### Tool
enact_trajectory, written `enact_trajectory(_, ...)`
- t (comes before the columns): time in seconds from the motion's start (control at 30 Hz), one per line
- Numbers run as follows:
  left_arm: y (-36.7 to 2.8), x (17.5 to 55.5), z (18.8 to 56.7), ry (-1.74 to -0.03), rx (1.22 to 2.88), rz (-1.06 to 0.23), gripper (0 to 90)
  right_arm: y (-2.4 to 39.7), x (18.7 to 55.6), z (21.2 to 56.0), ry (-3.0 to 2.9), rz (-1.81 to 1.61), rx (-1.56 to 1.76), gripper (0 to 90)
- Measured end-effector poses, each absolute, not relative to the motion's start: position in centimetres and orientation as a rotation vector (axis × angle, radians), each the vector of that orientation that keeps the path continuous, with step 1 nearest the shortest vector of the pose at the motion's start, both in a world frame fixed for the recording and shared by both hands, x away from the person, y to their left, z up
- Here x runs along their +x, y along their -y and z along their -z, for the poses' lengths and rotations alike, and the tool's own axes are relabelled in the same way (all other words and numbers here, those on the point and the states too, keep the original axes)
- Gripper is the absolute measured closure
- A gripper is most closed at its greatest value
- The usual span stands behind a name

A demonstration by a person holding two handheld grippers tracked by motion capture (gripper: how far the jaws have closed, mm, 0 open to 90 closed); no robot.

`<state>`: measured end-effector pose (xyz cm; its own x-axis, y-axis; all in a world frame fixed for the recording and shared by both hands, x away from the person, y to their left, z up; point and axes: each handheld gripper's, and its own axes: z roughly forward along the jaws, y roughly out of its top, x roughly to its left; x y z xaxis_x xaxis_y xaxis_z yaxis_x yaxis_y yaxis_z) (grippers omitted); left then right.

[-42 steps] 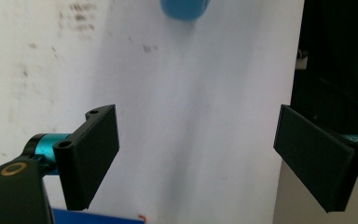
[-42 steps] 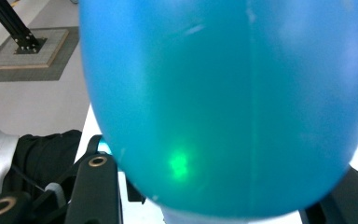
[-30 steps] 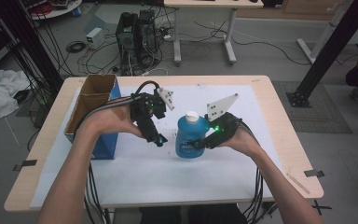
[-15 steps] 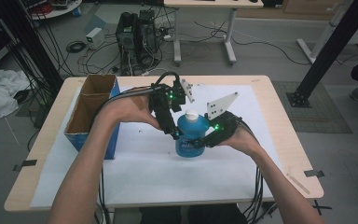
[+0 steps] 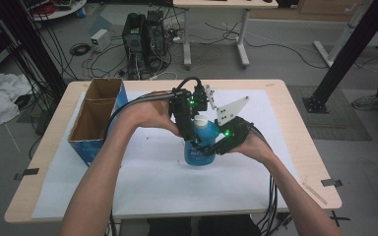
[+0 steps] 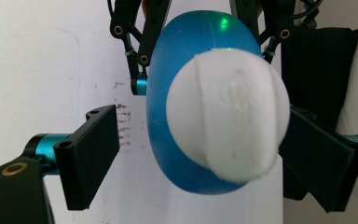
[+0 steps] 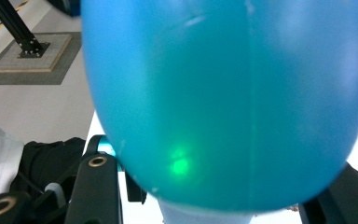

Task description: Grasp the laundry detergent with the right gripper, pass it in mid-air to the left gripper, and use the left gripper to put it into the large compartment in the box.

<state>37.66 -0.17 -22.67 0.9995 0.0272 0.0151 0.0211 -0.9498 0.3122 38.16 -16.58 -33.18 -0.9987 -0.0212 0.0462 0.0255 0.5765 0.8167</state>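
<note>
Bottle (image 5: 200, 146) upright on table (image 5: 295, 123), center, in high view; right gripper (image 5: 207, 147) clamped on its body, left gripper (image 5: 193, 137) above the cap (image 5: 200, 120). Left gripper view: jaws spread either side of white cap (image 6: 228, 112), prob. not touching yet. Right gripper view: blue bottle (image 7: 223, 102) pinched btw jaws.

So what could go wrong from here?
1. The left gripper is open around the white cap, with one jaw set well off it; closing off-centre could shove the bottle sideways.
2. The right gripper clamps the bottle low on its rounded body, so it may twist or slip if the cap is turned.
3. The two grippers sit close together and could knock each other.
</note>
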Motion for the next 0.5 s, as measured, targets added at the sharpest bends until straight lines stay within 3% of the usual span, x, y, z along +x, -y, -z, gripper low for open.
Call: enact_trajectory(0.5,1.4,37.5,23.4,-0.051,2.864,-0.03,18.0,16.5,38.4,33.3,2.768,1.459,0.007,44.8)
